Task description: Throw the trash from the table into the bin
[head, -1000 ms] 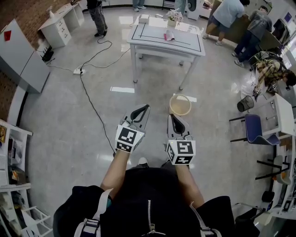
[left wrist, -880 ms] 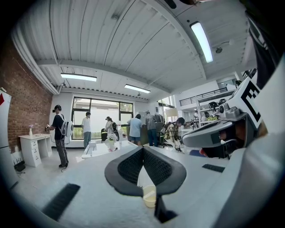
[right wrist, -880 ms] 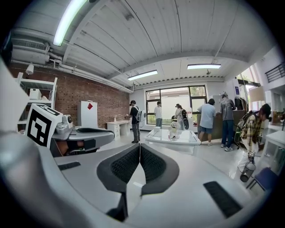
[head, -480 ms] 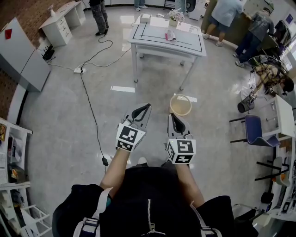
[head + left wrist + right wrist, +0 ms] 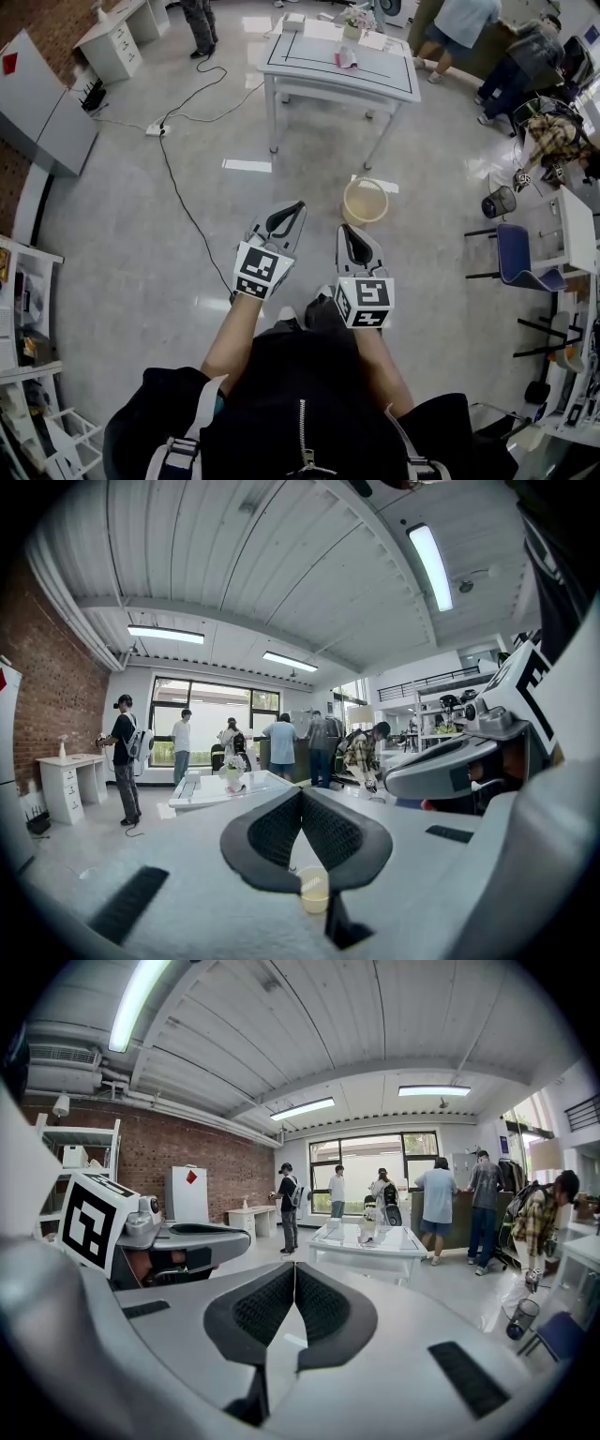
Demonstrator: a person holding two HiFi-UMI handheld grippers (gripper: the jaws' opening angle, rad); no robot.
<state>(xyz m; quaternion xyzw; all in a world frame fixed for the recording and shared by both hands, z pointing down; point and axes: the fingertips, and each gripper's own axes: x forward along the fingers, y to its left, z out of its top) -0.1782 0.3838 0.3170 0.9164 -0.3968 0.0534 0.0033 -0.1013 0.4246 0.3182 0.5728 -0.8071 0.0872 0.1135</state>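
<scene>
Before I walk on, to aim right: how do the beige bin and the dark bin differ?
The beige bin is pale and stands on open floor before the white table; the dark bin is black and sits far right, by the blue chair. Both are round and open-topped.

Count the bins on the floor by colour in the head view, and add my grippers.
Beige bin: 1
Dark mesh bin: 1
Grippers: 2 (left gripper, right gripper; both shut, nothing held)
Total: 4
</scene>
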